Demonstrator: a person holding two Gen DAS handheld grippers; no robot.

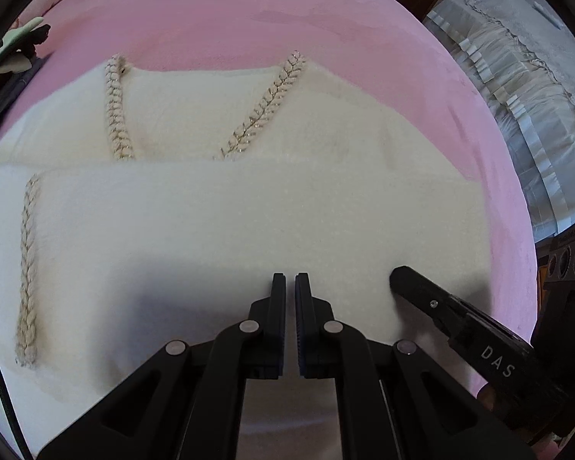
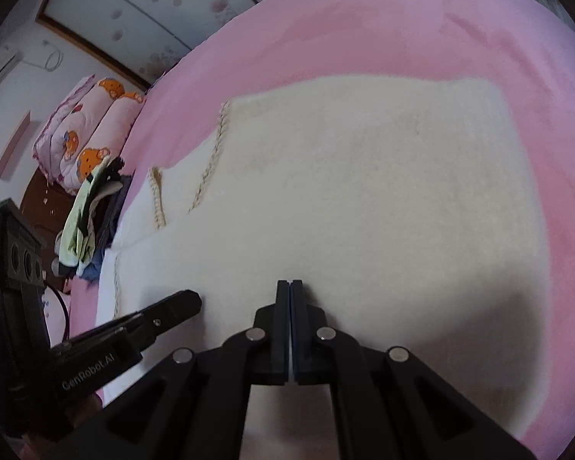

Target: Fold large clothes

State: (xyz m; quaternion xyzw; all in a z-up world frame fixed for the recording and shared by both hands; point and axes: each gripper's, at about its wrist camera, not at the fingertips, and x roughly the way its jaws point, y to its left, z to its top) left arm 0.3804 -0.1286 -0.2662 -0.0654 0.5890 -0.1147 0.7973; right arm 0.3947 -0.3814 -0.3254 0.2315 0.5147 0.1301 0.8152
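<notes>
A large cream knit garment (image 1: pixel 249 222) with braided trim (image 1: pixel 115 111) lies spread on a pink bed (image 1: pixel 211 19), its near part folded over the far part. My left gripper (image 1: pixel 290 278) hovers over the near fold, jaws shut with nothing between them. The right gripper (image 1: pixel 402 280) shows beside it on the right, its tip low over the cloth. In the right wrist view the garment (image 2: pixel 364 191) fills the middle. My right gripper (image 2: pixel 289 283) is shut above it, with no cloth between its fingers. The left gripper (image 2: pixel 188 299) reaches in from the left.
A pile of green and dark clothes (image 2: pixel 92 211) sits at the bed's left edge, also seen as the pile (image 1: pixel 15 50). Folded bear-print quilts (image 2: pixel 92 130) lie beyond it. White ruffled bedding (image 1: pixel 517 96) stands off the bed's right side.
</notes>
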